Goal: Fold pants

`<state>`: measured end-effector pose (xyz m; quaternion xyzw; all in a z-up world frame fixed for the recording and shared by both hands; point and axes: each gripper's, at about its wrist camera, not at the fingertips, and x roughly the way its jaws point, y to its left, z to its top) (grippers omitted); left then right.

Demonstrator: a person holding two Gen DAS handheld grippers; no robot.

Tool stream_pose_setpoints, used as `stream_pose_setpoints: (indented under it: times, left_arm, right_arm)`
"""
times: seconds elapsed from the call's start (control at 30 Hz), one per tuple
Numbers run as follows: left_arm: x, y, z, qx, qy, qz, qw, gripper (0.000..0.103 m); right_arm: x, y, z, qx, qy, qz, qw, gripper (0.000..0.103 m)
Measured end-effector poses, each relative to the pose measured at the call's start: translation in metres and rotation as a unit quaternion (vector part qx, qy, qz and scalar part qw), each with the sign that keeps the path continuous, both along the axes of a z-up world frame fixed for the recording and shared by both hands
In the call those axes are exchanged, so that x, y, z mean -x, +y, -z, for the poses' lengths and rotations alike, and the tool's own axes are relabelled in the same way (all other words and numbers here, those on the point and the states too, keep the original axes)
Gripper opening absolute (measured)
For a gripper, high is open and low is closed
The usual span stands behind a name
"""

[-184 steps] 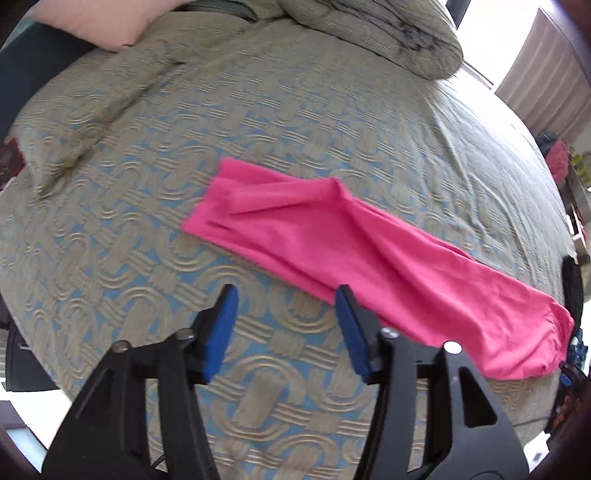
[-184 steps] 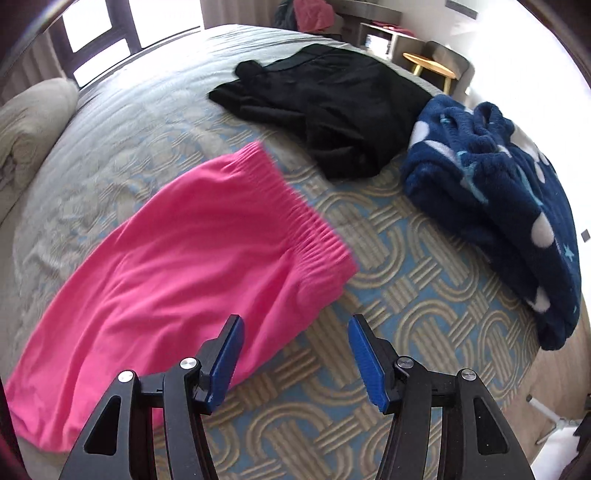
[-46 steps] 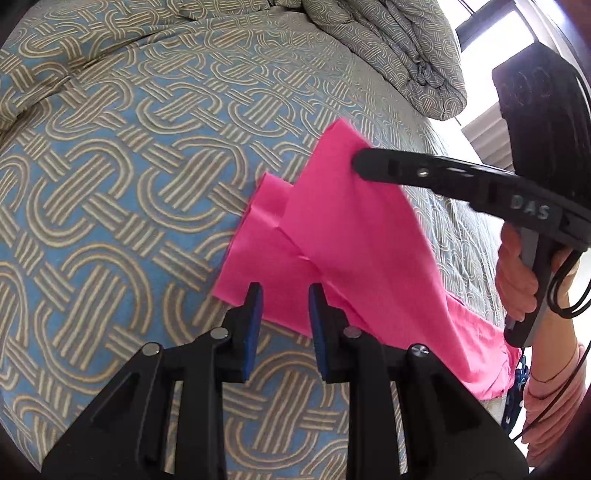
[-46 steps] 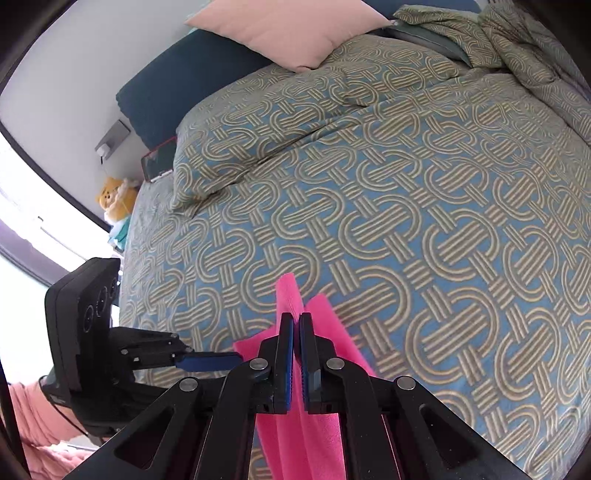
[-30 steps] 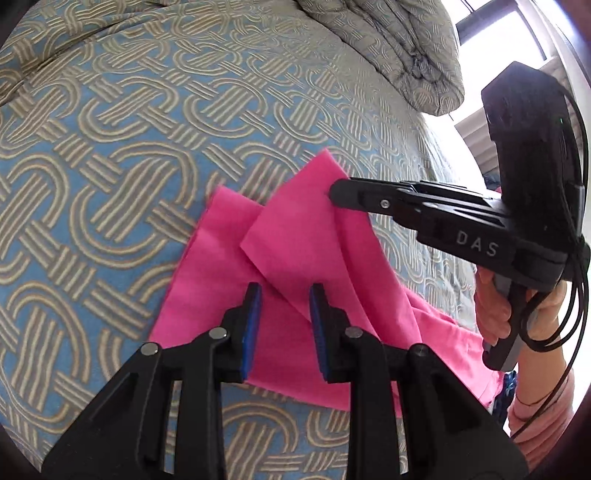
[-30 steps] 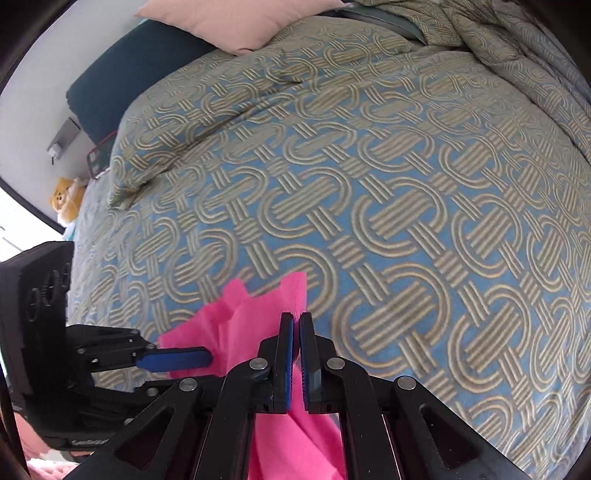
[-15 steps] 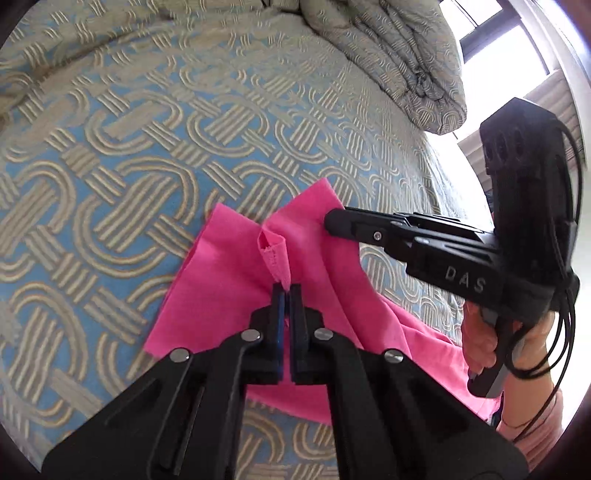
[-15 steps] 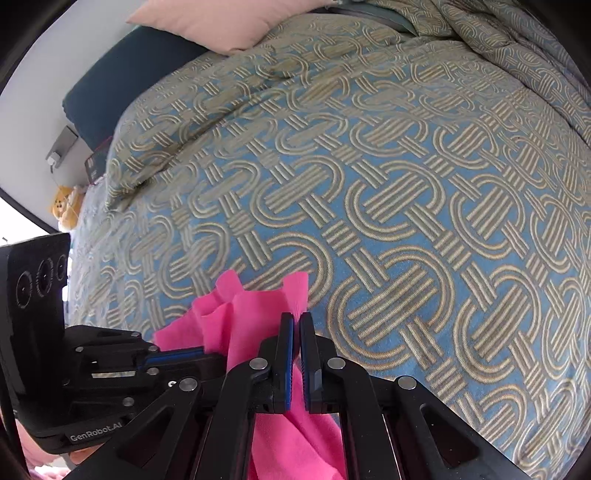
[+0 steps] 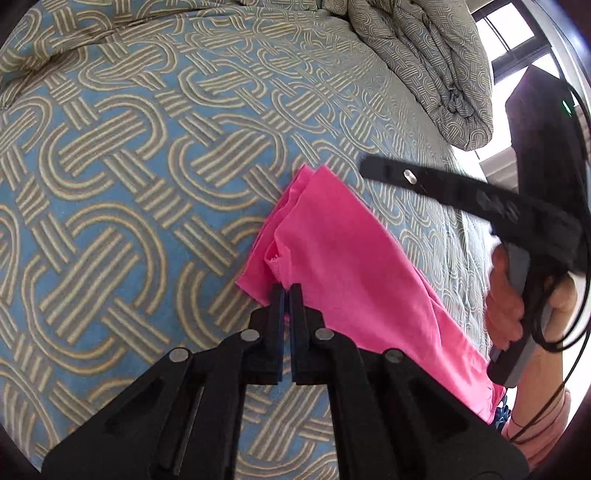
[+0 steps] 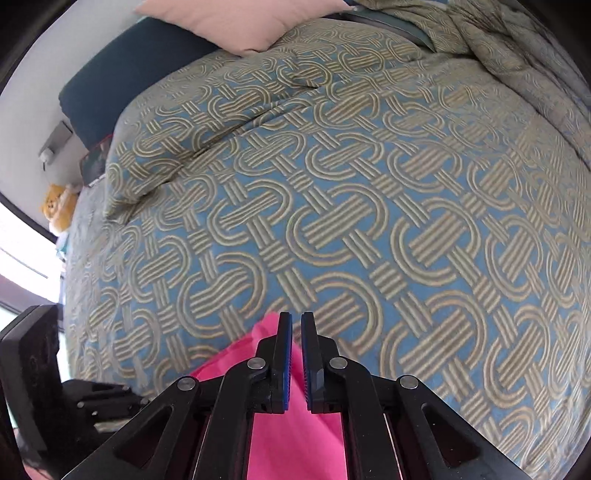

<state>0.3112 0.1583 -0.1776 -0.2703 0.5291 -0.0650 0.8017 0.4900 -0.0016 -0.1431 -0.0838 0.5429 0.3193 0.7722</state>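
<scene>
The pink pants (image 9: pixel 343 266) lie folded lengthwise on the patterned bedspread (image 9: pixel 129 166), leg ends toward the upper left. My left gripper (image 9: pixel 287 291) is shut on the near edge of the leg end. My right gripper (image 10: pixel 296 321) has its jaws a small gap apart with nothing between them, just above the pants (image 10: pixel 291 439). The right gripper also shows in the left wrist view (image 9: pixel 373 166), lifted off the fabric to the right. The left gripper body shows in the right wrist view (image 10: pixel 99 398) at lower left.
A bunched duvet (image 9: pixel 424 59) lies at the far side of the bed. A pink pillow (image 10: pixel 229 18) and dark headboard (image 10: pixel 122 74) are at the bed's head. A stuffed toy (image 10: pixel 55 206) sits beside the bed.
My right gripper has let go of the pant leg and pulled back to the right. The leg ends now lie stacked flat. My left gripper stays shut on the edge.
</scene>
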Motion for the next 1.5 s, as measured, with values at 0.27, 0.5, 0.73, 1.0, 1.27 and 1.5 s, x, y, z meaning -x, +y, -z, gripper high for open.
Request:
stream_pose_setpoints:
  times: [0.27,0.5,0.73,1.0,1.27,1.5]
  left_arm:
    - [0.003,0.006,0.005,-0.005,0.003,-0.002,1.0,0.004]
    - [-0.006,-0.005,0.003,-0.026,0.005,0.002,0.9996,0.004]
    - [-0.011,-0.01,0.003,-0.039,0.008,0.004,0.9992,0.004]
    - [-0.018,-0.013,0.005,-0.049,0.01,0.003,0.9987,0.004]
    - [-0.022,-0.012,0.006,-0.049,0.012,0.005,0.9987,0.004]
    - [-0.022,-0.015,0.005,-0.063,0.009,0.013,0.9979,0.005]
  right_arm:
    - [0.041,-0.099,-0.004,0.057,0.023,-0.02,0.998,0.01]
    - [0.059,-0.154,0.017,0.069,0.062,-0.002,0.996,0.012]
    - [0.06,-0.142,0.027,0.053,0.065,-0.027,0.996,0.023]
    - [0.043,-0.142,0.011,0.02,0.01,0.034,0.999,0.001]
    - [0.049,-0.122,0.016,-0.006,0.064,-0.034,0.997,0.023]
    - [0.049,-0.095,0.022,0.015,0.036,-0.064,0.997,0.03]
